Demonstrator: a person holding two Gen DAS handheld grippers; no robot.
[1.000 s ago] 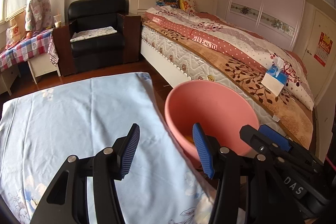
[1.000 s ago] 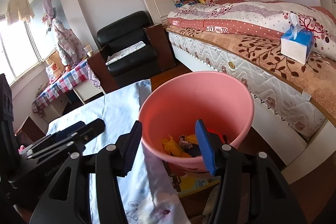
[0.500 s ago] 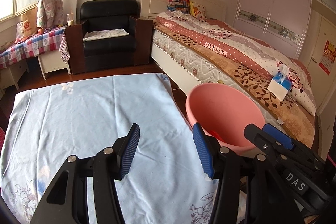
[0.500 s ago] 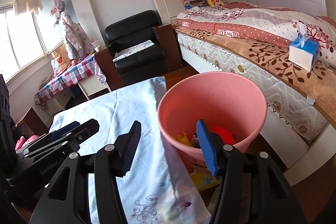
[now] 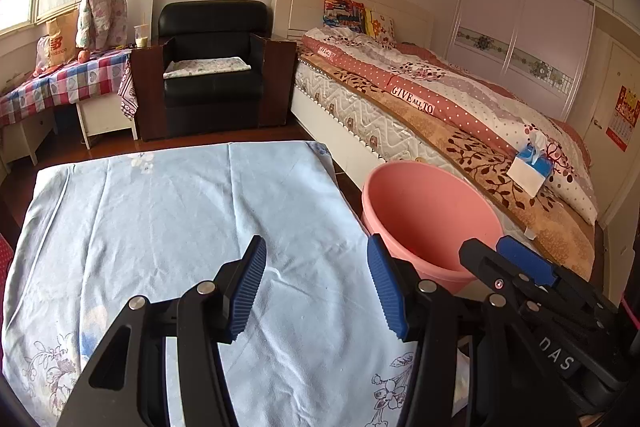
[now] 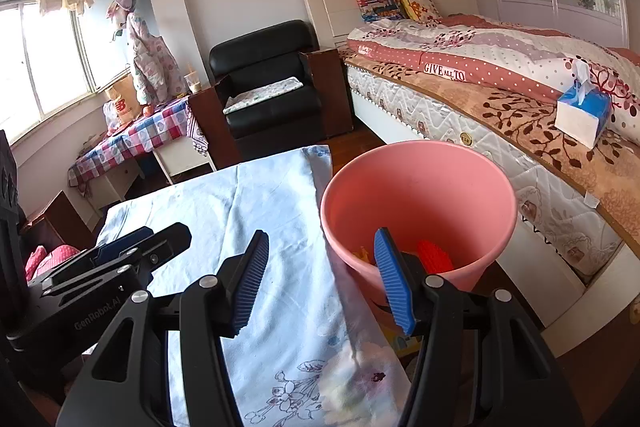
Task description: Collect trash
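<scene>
Hovering empty and spread, each hand-held gripper (image 5: 316, 283) (image 6: 320, 277) should scan the worktop (image 5: 168, 211) (apparently bare) beside the pink bin (image 6: 416, 195).

Plenty of room straight ahead of the left gripper (image 5: 316, 291): just bare blue cloth (image 5: 180, 227) between and beyond its jaws. Right of them, the pink bucket (image 5: 424, 211) stands just beside the cloth's edge, the bed (image 5: 440, 131) close behind it. The right gripper (image 6: 320, 283) crowds in alongside.
</scene>
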